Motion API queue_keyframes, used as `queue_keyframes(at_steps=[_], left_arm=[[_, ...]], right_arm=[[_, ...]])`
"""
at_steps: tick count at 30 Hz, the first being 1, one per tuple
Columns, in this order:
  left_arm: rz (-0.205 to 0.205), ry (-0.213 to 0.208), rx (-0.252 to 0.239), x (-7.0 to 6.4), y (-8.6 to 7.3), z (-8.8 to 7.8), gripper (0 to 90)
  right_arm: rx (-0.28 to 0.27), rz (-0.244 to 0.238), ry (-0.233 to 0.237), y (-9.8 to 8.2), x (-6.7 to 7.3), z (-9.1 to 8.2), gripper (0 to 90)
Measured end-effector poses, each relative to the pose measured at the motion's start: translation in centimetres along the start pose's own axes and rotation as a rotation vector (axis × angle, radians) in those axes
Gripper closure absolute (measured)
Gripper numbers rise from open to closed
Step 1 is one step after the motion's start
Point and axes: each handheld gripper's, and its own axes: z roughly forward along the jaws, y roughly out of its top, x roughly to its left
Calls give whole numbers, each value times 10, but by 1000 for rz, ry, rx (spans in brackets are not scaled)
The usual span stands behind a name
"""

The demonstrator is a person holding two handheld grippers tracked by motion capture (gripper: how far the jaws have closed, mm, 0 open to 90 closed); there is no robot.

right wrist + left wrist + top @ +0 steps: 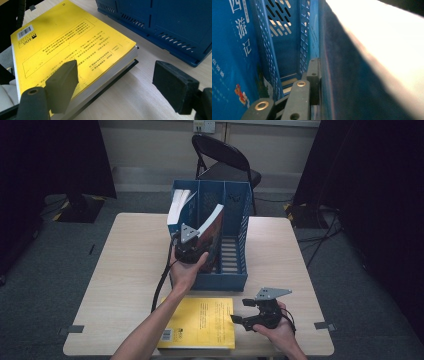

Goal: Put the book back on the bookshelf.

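A blue three-slot file rack [220, 282] stands on the wooden table [130, 260]. A book with a dark cover and white page edge [212, 226] leans tilted in its middle slot, and my left gripper [192, 247] is shut on it. In the left gripper view one of the fingers [313, 75] presses flat on that book's dark cover [352, 82]; the other finger is hidden behind the book. A yellow book [202, 322] lies flat at the table's near edge. My right gripper [241, 311] is open just right of it, its pads straddling the yellow book's [62, 40] corner without touching.
Another book [177, 205] stands in the rack's left slot, its blue cover [229, 62] beside the perforated divider [287, 37]. The right slot holds nothing. A thin dark book [112, 80] lies under the yellow one. A black folding chair [225, 160] stands behind the table.
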Motion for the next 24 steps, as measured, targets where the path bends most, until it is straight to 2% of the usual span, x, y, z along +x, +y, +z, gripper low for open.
queue_keyframes(at_steps=[4,8,11,14,15,19,22,24], left_arm=[[-8,-12,15,1,1,-3,713],[17,-42,32,0,3,-7,675],[-14,-58,41,1,4,-10,650],[-10,-73,50,2,5,-12,631],[-20,-86,66,5,7,-13,617],[-3,-75,76,5,11,-14,606],[-2,-68,86,6,13,-15,635],[-10,-79,97,8,14,-15,634]], right_arm=[[3,2,-1,-1,-1,0,196],[7,0,-1,-1,-1,1,195],[13,-4,2,-1,0,2,196],[15,-3,3,-1,0,2,196],[14,-2,2,-1,0,2,196],[13,-1,-1,0,0,2,196],[12,0,-2,0,-1,3,197],[13,-1,-1,0,-1,3,200]])
